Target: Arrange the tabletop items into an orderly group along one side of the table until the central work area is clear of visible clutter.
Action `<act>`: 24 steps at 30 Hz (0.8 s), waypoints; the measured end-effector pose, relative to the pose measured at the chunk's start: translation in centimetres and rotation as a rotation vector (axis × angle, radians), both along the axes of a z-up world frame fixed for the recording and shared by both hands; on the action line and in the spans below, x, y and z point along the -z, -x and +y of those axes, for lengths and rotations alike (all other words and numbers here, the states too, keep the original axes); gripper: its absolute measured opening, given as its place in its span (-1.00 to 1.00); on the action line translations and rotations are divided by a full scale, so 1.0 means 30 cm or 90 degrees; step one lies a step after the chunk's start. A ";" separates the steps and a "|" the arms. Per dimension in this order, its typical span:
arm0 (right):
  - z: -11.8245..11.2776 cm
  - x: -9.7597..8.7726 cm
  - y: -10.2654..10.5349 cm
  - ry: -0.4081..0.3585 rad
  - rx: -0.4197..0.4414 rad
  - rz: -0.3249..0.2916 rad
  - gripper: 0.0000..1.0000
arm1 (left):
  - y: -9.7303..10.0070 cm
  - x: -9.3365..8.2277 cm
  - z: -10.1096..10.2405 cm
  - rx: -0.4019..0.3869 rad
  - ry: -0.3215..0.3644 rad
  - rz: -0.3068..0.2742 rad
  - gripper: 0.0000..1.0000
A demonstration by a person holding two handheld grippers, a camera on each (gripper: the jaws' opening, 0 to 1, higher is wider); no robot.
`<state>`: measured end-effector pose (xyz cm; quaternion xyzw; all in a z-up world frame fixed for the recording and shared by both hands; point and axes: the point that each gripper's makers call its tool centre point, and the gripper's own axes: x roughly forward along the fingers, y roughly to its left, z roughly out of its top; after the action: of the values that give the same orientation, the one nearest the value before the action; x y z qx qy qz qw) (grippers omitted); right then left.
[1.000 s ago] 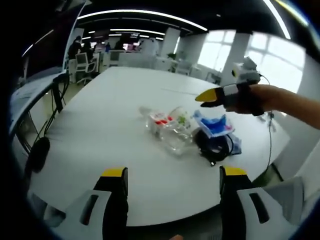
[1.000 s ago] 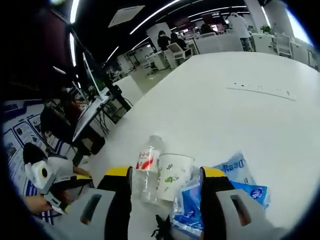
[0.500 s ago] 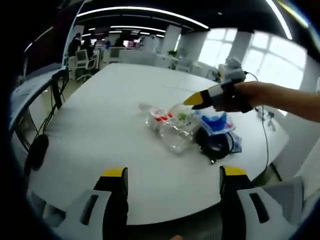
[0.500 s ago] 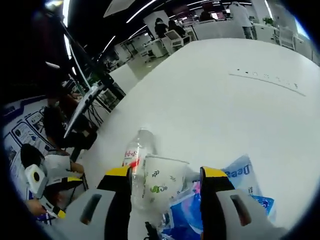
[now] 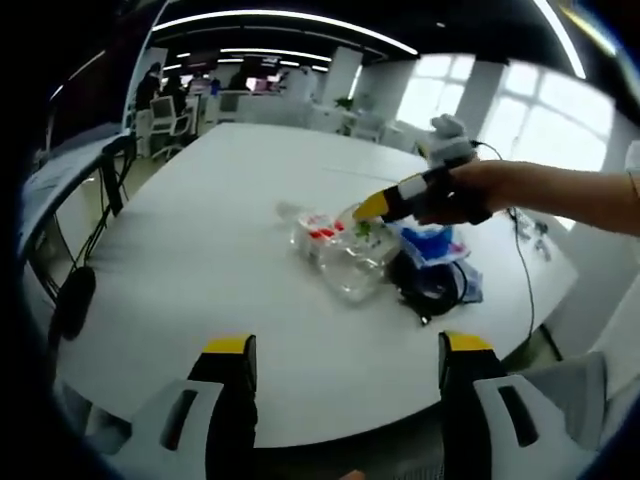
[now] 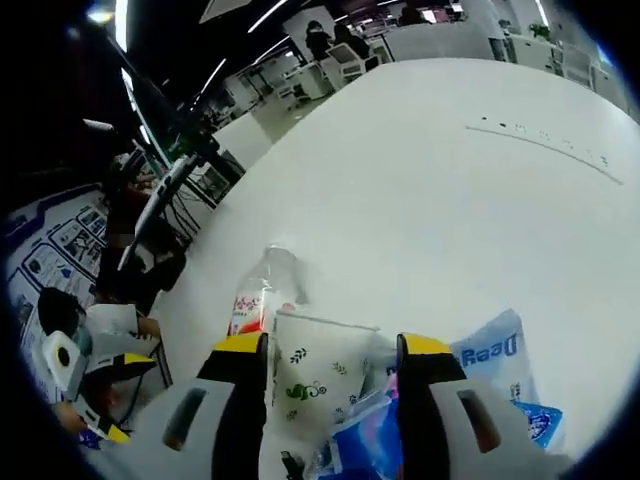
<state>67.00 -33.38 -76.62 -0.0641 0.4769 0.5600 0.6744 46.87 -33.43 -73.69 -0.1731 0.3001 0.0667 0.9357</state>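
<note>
A clear plastic bottle [image 5: 318,236] with a red label lies on its side on the white table [image 5: 200,250]. A clear cup [image 5: 362,232] with green leaf prints lies beside it. A blue packet [image 5: 432,245] and a black cable coil [image 5: 432,287] sit just to their right. My right gripper [image 5: 378,205], held in a hand, reaches in over the cup. In the right gripper view it [image 6: 330,350] is open, with the cup [image 6: 318,375] between its jaws, the bottle [image 6: 255,300] to the left and the packet [image 6: 492,365] to the right. My left gripper [image 5: 345,365] stands open near the table's near edge, holding nothing.
Office chairs and desks [image 5: 165,125] stand beyond the table's far end. A monitor and cables [image 5: 110,170] are at the left side. A thin cable [image 5: 528,270] hangs off the right edge. The table's left half [image 5: 190,230] is bare.
The right gripper has moved down and toward the cup, which now lies between its jaws. The left gripper has held still.
</note>
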 end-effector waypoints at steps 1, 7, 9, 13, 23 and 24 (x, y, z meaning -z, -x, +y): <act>0.001 -0.002 -0.001 -0.003 0.002 0.002 -0.14 | 0.000 0.000 0.000 0.000 -0.001 0.000 0.41; 0.010 -0.005 -0.001 -0.018 0.017 0.016 -0.29 | -0.002 -0.001 0.000 -0.001 0.000 0.002 0.41; 0.009 -0.009 -0.005 -0.020 0.017 0.014 -0.31 | -0.003 -0.004 -0.003 -0.001 -0.001 0.001 0.41; 0.009 -0.027 -0.022 -0.029 0.018 0.002 -0.33 | -0.003 -0.001 0.001 -0.001 -0.001 0.002 0.41; 0.051 -0.111 -0.101 -0.095 0.040 -0.033 -0.37 | -0.001 0.006 0.009 -0.002 -0.001 0.003 0.41; 0.053 -0.116 -0.105 -0.101 0.040 -0.036 -0.38 | -0.001 0.006 0.009 -0.002 -0.001 0.003 0.41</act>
<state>70.14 -31.78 -73.15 -0.0117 0.4136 0.5725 0.7079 46.91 -33.16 -73.87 -0.1727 0.3017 0.0690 0.9351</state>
